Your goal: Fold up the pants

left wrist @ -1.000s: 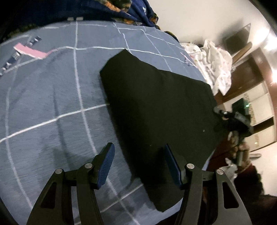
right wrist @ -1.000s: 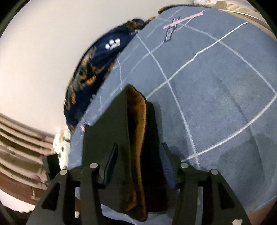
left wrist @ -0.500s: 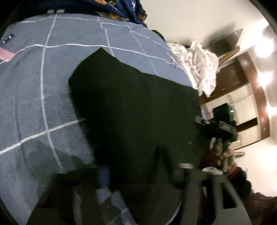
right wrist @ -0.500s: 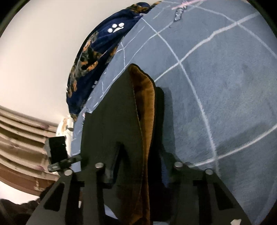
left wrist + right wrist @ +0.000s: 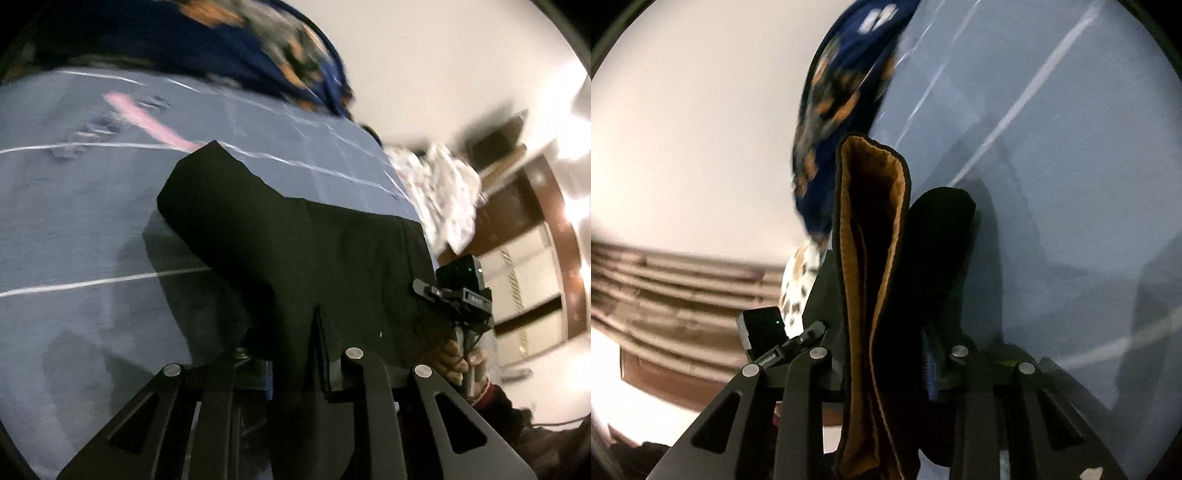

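Both views are dim indoor shots with strong fisheye bending and black corners around the round picture. In the left wrist view, ceiling lamps point(image 5: 576, 210) flare white at the right edge, washing out the wall point(image 5: 424, 66). The patterned blanket point(image 5: 258, 55) and far edges are smeared by motion blur. In the right wrist view, the pale wall point(image 5: 683, 129) glows softly, while the black pants point(image 5: 942, 240) cast a grey shadow on the bed point(image 5: 1071, 184).

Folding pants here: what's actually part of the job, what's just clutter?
Job: black pants, left gripper, right gripper.

Clutter: dark blue patterned blanket, white printed cloth, pink strip on the blue bedspread.
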